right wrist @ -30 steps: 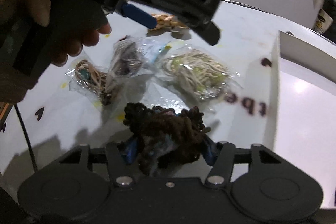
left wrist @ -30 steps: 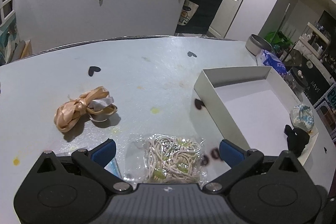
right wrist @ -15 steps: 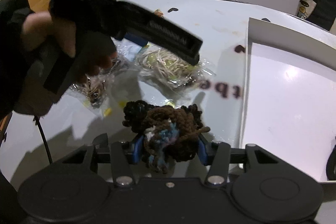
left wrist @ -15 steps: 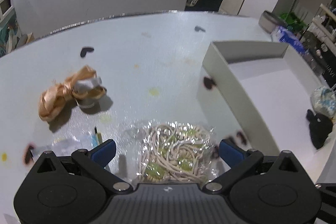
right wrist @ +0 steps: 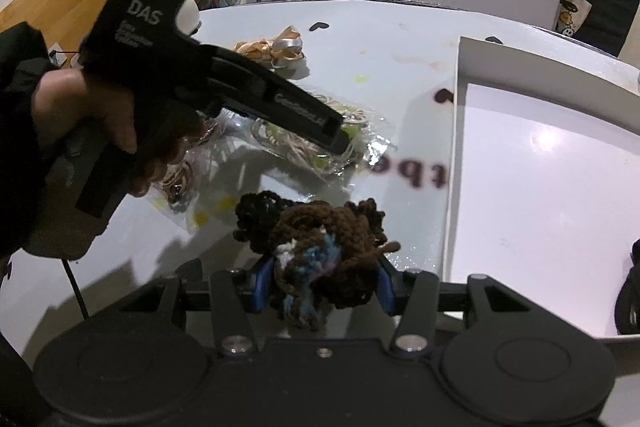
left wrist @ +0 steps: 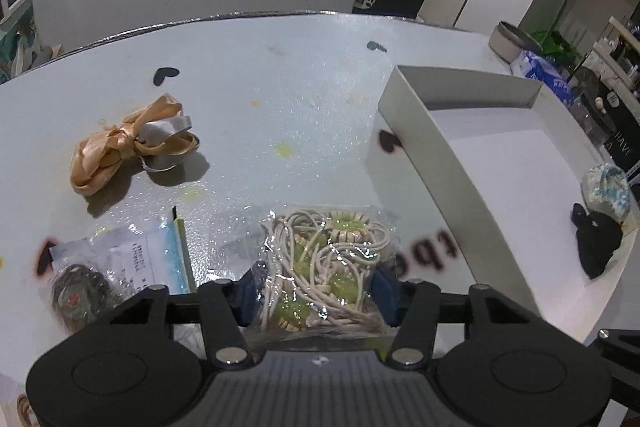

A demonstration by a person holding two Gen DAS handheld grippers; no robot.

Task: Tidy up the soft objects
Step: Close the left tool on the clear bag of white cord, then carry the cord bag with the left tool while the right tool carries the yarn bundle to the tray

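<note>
A: Down came the left gripper (left wrist: 316,293), jaws closing around the bag of cords (left wrist: 326,259) on the table (left wrist: 280,99).

B: And the right gripper (right wrist: 320,287) is clamped on the yarn bundle (right wrist: 320,247) beside the white box (right wrist: 540,187), so both look ready to go in.

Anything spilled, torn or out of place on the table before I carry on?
Nothing spilled or torn. Yellowish stains dot the table; the peach ribbon bundle lies loose, away from the white box.
</note>
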